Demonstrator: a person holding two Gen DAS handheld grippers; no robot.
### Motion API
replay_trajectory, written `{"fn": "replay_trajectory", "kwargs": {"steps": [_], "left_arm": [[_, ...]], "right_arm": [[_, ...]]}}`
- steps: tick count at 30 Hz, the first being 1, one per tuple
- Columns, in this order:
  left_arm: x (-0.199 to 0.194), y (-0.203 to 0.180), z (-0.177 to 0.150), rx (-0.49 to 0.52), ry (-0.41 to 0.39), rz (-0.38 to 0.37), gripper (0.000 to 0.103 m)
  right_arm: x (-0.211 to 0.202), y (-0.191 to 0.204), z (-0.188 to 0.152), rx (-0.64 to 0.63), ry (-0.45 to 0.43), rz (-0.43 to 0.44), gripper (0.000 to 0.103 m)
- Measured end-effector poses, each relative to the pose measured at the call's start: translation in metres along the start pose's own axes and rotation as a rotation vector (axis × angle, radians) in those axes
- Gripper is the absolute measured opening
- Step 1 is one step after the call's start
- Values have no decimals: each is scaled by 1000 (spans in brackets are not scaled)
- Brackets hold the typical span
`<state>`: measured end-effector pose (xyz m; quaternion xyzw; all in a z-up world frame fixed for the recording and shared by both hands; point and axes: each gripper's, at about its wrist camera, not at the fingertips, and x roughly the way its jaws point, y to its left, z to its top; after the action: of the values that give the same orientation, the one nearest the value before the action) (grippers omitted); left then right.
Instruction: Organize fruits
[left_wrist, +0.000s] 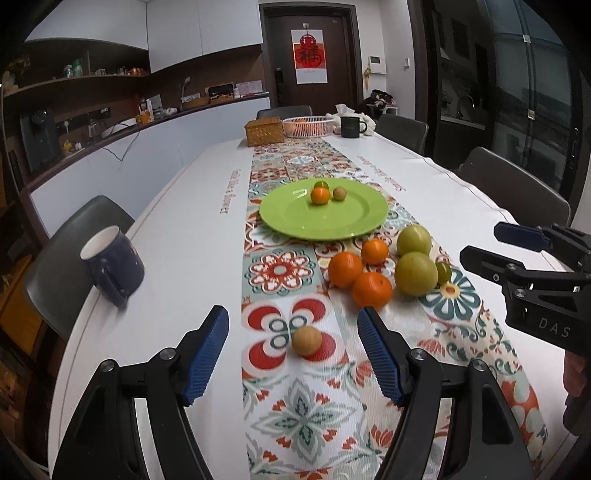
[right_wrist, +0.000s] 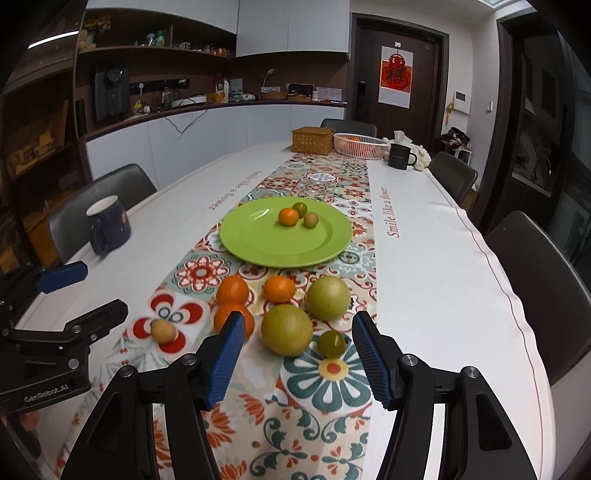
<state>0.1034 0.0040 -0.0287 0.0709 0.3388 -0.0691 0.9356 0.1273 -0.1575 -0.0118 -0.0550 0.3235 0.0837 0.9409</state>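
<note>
A green plate (left_wrist: 295, 221) on the patterned runner holds a small orange (left_wrist: 319, 195), a small green fruit (left_wrist: 321, 184) and a small tan fruit (left_wrist: 339, 193). In front of it lie three oranges (left_wrist: 345, 268) and two large green fruits (left_wrist: 415, 273). My left gripper (left_wrist: 291, 321) is open, with a loose tan fruit (left_wrist: 306, 340) lying between its fingers, untouched. My right gripper (right_wrist: 298, 321) is also open. Between its blue pads lie a large green fruit (right_wrist: 286, 329) and a small lime (right_wrist: 331, 343); the pads do not press on either.
A dark blue mug (left_wrist: 112, 264) stands near the table's left edge. At the far end are a wicker box (left_wrist: 264, 131), a white wire basket (left_wrist: 308, 125) and a black mug (left_wrist: 351, 126). Grey chairs (right_wrist: 543, 280) line both sides.
</note>
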Motion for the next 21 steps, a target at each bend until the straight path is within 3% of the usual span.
{"fn": "replay_trajectory", "kwargs": {"steps": [15, 21], "left_arm": [[24, -3, -21, 6, 37, 11, 72], [32, -5, -24, -40, 66, 17, 72]], "right_arm": [[10, 9, -24, -72, 12, -51, 61], [17, -1, -30, -50, 22, -91, 61]]}}
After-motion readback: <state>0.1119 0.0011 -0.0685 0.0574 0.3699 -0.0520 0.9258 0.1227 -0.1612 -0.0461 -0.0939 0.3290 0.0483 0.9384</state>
